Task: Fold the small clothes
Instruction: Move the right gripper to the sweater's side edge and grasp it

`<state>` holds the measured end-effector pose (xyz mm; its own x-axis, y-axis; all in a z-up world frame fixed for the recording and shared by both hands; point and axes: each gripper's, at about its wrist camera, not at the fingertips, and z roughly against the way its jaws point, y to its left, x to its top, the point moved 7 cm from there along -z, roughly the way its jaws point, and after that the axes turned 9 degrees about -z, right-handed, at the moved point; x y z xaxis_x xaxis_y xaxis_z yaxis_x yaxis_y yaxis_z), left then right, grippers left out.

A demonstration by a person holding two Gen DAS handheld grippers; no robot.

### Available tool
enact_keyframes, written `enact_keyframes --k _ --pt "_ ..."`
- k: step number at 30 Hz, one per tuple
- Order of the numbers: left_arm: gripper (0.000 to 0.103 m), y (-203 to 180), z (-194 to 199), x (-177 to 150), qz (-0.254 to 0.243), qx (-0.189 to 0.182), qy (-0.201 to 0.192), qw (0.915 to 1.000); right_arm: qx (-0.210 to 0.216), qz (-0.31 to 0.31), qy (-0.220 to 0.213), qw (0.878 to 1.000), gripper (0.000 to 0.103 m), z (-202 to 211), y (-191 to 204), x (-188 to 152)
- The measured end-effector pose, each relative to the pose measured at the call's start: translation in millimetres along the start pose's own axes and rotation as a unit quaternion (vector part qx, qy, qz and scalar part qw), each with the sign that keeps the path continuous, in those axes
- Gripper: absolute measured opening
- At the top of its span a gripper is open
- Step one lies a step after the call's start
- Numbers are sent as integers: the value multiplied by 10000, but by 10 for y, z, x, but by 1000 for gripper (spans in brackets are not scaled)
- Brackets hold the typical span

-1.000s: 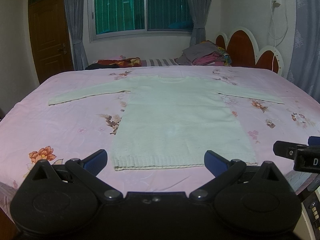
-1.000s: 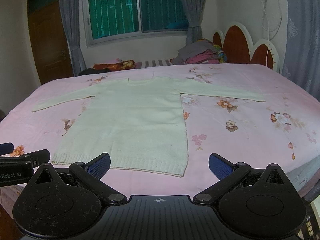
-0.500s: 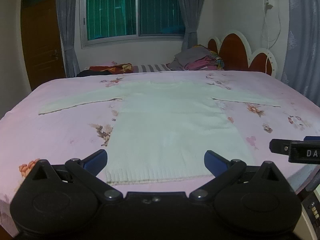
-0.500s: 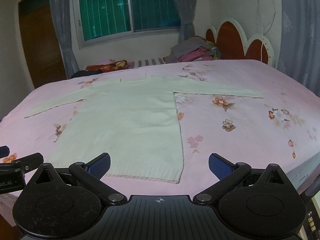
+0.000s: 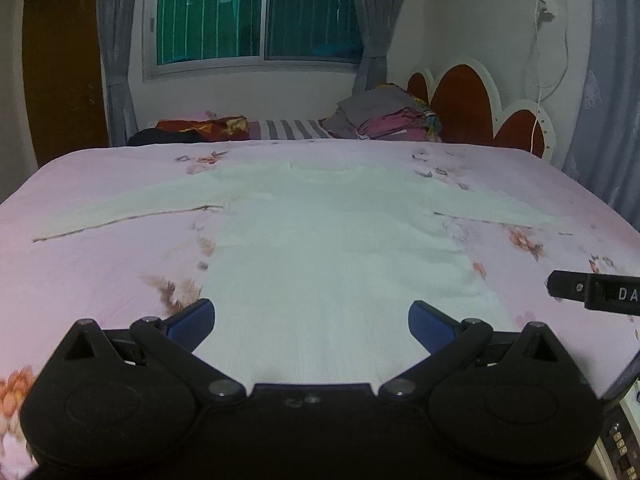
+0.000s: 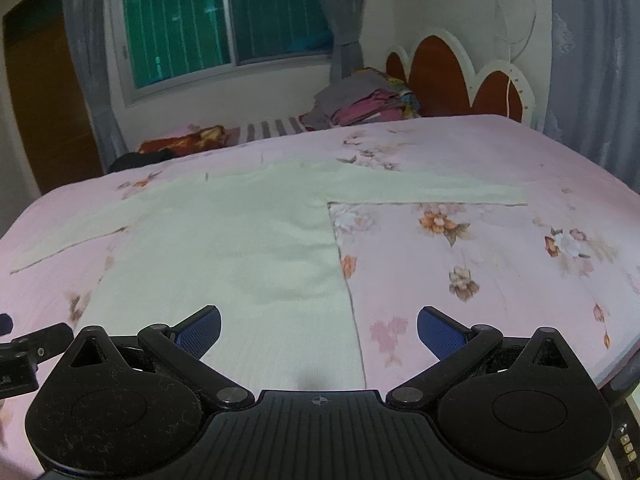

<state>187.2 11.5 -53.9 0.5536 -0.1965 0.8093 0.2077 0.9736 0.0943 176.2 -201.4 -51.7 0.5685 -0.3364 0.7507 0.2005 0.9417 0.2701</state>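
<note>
Pale cream long-sleeved sweater (image 5: 332, 248) lies flat on the bed (image 5: 100, 272), face up or down not determinable, both sleeves stretched out sideways. Bedsheet is pink with scattered flower prints. Neckline points toward the far side of the bed; the hem is at the near side, hidden behind the gripper bodies in both views.

Left hand-held gripper (image 5: 311, 318) — jaws spread wide, blue fingertips (image 5: 192, 320) apart with nothing between them. It sits over the lower part of the sweater body; the fingers roughly straddle the garment's width near the hem. Whether the tips touch the cloth cannot be told.

Right hand-held gripper (image 6: 319, 330) — also spread wide, nothing held. Its left blue pad (image 6: 200, 328) is over the sweater's lower right area, its right pad over bare pink sheet; the sweater's right side edge (image 6: 352, 320) runs between the two fingers. Contact with fabric not determinable.

Each gripper shows at the edge of the other's view: the right one at the right margin of the left wrist view, the left one at the left margin of the right wrist view.

Background: stack of folded clothes (image 5: 384, 118) at the far side near the scalloped headboard (image 5: 472, 108), window (image 5: 256, 12) with grey curtains, brown door (image 5: 60, 60) at left.
</note>
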Motion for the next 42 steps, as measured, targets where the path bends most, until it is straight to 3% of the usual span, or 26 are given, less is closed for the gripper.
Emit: enact_keyframes --k 14,22,27,31,34,42 --pt "103 151 -563 412 -288 -218 195 9992 -395 -289 -192 9986 103 -411 97 501" --pt "103 -25 -827 478 -207 -421 316 9984 -720 -486 -127 9961 103 -614 -254 666" --pt "103 -137 -1084 628 -202 -298 385 9986 -709 -627 -106 9955 103 -885 -486 866" --pt "103 -303 -1400 794 -246 -195 424 9986 -598 -744 -127 9954 103 -1182 -715 1117" --pt "103 -484 -1761 844 -332 -117 723 9968 -591 -944 -142 9937 103 -1451 -1015 1333" --pt "103 -985 -2366 1016 -411 -136 1064 9934 -899 -1593 -145 9830 103 -2133 -2145 1718"
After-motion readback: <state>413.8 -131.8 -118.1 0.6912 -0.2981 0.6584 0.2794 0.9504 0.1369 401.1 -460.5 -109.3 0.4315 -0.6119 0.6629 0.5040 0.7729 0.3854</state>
